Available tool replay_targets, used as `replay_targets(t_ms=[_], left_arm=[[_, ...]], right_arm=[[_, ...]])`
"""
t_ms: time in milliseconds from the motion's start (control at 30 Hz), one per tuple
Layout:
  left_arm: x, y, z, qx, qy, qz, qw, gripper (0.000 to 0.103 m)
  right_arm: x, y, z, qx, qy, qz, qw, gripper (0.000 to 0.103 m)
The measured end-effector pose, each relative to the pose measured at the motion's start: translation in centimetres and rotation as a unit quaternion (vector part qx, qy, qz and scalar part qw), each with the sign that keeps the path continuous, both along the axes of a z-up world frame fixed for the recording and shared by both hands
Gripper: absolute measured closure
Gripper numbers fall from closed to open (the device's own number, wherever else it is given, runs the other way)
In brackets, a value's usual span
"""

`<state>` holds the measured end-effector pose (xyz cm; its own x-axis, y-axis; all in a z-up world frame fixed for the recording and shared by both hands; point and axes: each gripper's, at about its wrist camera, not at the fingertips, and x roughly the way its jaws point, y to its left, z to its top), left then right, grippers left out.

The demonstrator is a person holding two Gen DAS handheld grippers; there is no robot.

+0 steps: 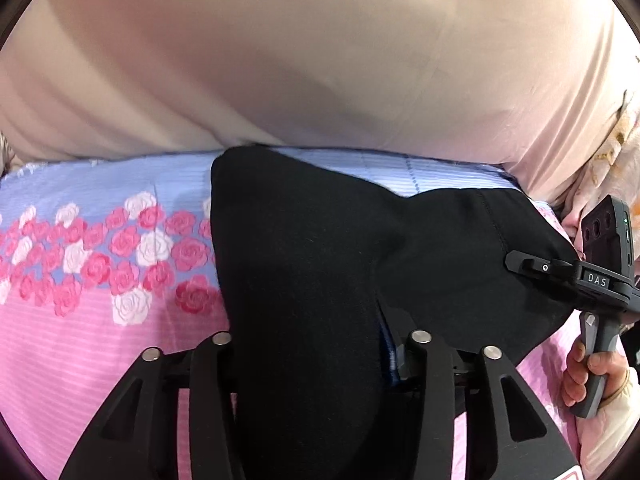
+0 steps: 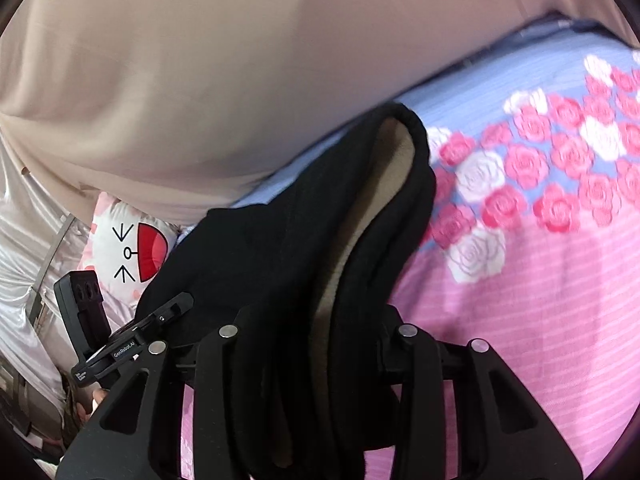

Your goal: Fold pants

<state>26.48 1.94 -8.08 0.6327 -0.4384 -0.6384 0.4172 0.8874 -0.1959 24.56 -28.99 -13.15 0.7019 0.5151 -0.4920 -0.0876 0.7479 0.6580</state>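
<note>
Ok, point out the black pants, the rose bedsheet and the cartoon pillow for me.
black pants (image 1: 304, 240), left wrist view, flat upper panel.
rose bedsheet (image 2: 520, 312), right wrist view, pink striped area.
cartoon pillow (image 2: 120, 240), right wrist view, white face with whiskers.

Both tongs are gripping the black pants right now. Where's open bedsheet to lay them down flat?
Open sheet: the pink striped area below the rose band, beside the black pants; in the left wrist view, the same pink stretch left of the pants. Crowded: the beige bedding along the far edge, and the cartoon pillow side.

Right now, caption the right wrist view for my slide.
Right gripper clamps black fleece-lined pants above pink rose-print bedsheet.
</note>
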Motion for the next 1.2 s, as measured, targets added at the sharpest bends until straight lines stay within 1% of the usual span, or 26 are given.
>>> replay_targets(t_ms=[67, 100, 133, 167, 200, 267, 300, 367, 400, 467, 500, 567, 600, 633, 700, 733, 767, 800, 867, 900, 967, 1000, 1033, 1067, 1100, 1200], left_arm=[[-0.1, -0.1, -0.7, 0.004, 0.007, 0.005, 1.0, 0.045], [-0.2, 0.0, -1.0, 0.003, 0.016, 0.008, 0.9998, 0.042], [-0.3, 0.2, -1.3, -0.001, 0.022, 0.013, 0.9997, 0.032], [0.0, 0.9, -1.6, -0.009, 0.026, 0.021, 0.9994, 0.02], [0.0, 1.9, -1.8, -0.02, 0.037, 0.034, 0.9985, 0.017], [-0.5, 4.5, -1.2, -0.056, 0.053, 0.037, 0.9963, 0.017], [-1.7, 6.7, -0.1, -0.053, 0.046, 0.054, 0.9961, 0.018], [-3.8, 9.6, 2.2, -0.015, 0.004, 0.114, 0.9933, 0.023], [-5.3, 11.4, 4.4, -0.006, -0.031, 0.138, 0.9899, 0.023], [-6.6, 12.8, 8.5, -0.024, -0.069, 0.143, 0.9871, 0.023], [-6.7, 12.4, 10.5, -0.029, -0.082, 0.144, 0.9857, 0.023], [-5.9, 9.5, 13.4, -0.035, -0.093, 0.136, 0.9857, 0.02], [-5.1, 7.7, 13.9, -0.031, -0.091, 0.134, 0.9862, 0.02], [-3.9, 5.2, 13.8, -0.021, -0.083, 0.128, 0.9881, 0.02], [-1.4, 0.8, 11.8, 0.011, -0.05, 0.119, 0.9915, 0.02], [-0.3, -0.7, 10.7, 0.024, -0.039, 0.116, 0.9921, 0.025], [0.7, -2.0, 9.2, 0.039, -0.031, 0.122, 0.9914, 0.037], [1.9, -3.1, 7.3, 0.055, -0.021, 0.136, 0.989, 0.042], [4.5, -3.4, 3.8, 0.066, 0.017, 0.152, 0.986, 0.042], [5.4, -3.1, 2.8, 0.065, 0.031, 0.159, 0.9847, 0.042], [6.8, -1.4, 1.2, 0.048, 0.038, 0.171, 0.9834, 0.032], [6.9, -0.9, 0.7, 0.046, 0.037, 0.171, 0.9836, 0.027], [7.2, -0.4, 0.2, 0.046, 0.04, 0.173, 0.9831, 0.018], [7.4, 0.0, -0.2, 0.033, 0.048, 0.167, 0.9842, 0.018], [7.7, 0.6, -0.5, 0.016, 0.062, 0.164, 0.9844, 0.018], [8.2, 1.4, -0.6, -0.001, 0.078, 0.171, 0.9822, 0.015]], right_arm=[[0.1, -0.2, -0.6, -0.001, 0.02, -0.002, 1.0, 0.061], [0.1, -0.3, -0.9, -0.001, 0.031, -0.002, 1.0, 0.054], [-0.1, -0.6, -1.2, 0.011, 0.041, 0.002, 0.999, 0.05], [-0.4, -1.0, -1.2, 0.022, 0.041, 0.006, 0.999, 0.05], [-0.9, -1.5, -1.1, 0.026, 0.043, 0.003, 0.999, 0.048], [-3.5, -3.3, -0.6, 0.023, 0.049, -0.029, 0.998, 0.036], [-5.6, -4.5, -0.1, 0.017, 0.048, -0.06, 0.997, 0.027], [-10.6, -6.9, 2.3, -0.011, 0.018, -0.148, 0.989, 0.025], [-12.0, -7.0, 3.6, -0.023, -0.001, -0.163, 0.986, 0.025], [-13.9, -5.4, 7.8, -0.066, -0.058, -0.163, 0.983, 0.033], [-13.9, -3.3, 10.1, -0.089, -0.085, -0.153, 0.98, 0.041], [-12.2, 1.0, 12.6, -0.1, -0.126, -0.107, 0.981, 0.044], [-10.6, 3.3, 13.0, -0.108, -0.13, -0.091, 0.981, 0.047], [-9.2, 4.9, 12.8, -0.113, -0.126, -0.078, 0.983, 0.045], [-4.7, 8.2, 10.5, -0.087, -0.091, -0.037, 0.991, 0.046], [-2.9, 9.2, 9.2, -0.068, -0.072, -0.027, 0.995, 0.047], [-0.9, 9.9, 7.5, -0.052, -0.051, -0.021, 0.997, 0.047], [0.4, 10.4, 6.3, -0.047, -0.04, -0.018, 0.998, 0.047], [2.5, 10.2, 4.5, -0.055, -0.023, -0.025, 0.998, 0.047], [3.2, 9.4, 4.1, -0.06, -0.019, -0.037, 0.997, 0.052], [4.3, 6.8, 2.9, -0.061, -0.001, -0.063, 0.996, 0.073], [4.7, 5.3, 2.1, -0.051, 0.014, -0.077, 0.996, 0.103], [4.9, 3.8, 1.0, -0.024, 0.024, -0.08, 0.996, 0.103], [5.0, 2.4, 0.2, 0.027, 0.019, -0.072, 0.997, 0.103], [4.9, 2.0, -0.1, 0.042, 0.018, -0.069, 0.997, 0.103], [4.4, 2.9, 0.5, -0.008, 0.014, -0.075, 0.997, 0.103]])
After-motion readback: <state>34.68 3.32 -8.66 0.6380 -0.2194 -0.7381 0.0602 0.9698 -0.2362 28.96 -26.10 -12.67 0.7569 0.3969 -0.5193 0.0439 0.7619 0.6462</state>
